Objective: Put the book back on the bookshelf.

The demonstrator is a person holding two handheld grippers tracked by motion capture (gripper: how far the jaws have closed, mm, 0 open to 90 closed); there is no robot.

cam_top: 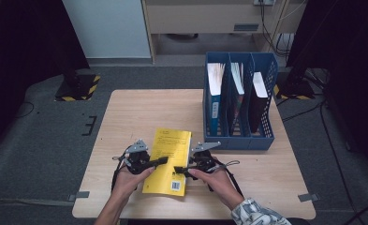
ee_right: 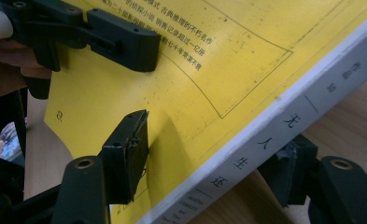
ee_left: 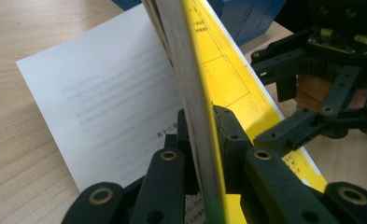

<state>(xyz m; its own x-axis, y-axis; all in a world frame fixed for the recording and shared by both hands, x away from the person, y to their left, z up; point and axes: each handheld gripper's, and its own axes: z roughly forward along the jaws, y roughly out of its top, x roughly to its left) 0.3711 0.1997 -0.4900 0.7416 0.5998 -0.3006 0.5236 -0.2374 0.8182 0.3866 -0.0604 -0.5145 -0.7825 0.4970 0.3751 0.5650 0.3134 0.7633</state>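
Yellow-covered, the book [cam_top: 167, 161] lay on the wooden surface [cam_top: 135, 112] before the blue file rack [cam_top: 240, 101], its cover pinched shut in the left gripper [cam_top: 159, 161], the right gripper [cam_top: 179, 170] straddling its spine without pressing; that thin cover could have torn.

Light wooden table [cam_top: 135, 112], yellow book [cam_top: 168, 159], blue file rack [cam_top: 240, 101] on it

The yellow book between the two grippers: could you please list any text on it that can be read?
"无人生还": white spine of the yellow book.
"10": same spine, further up.
Back cover print, barcode digits, open white page: too small or blurred to read.
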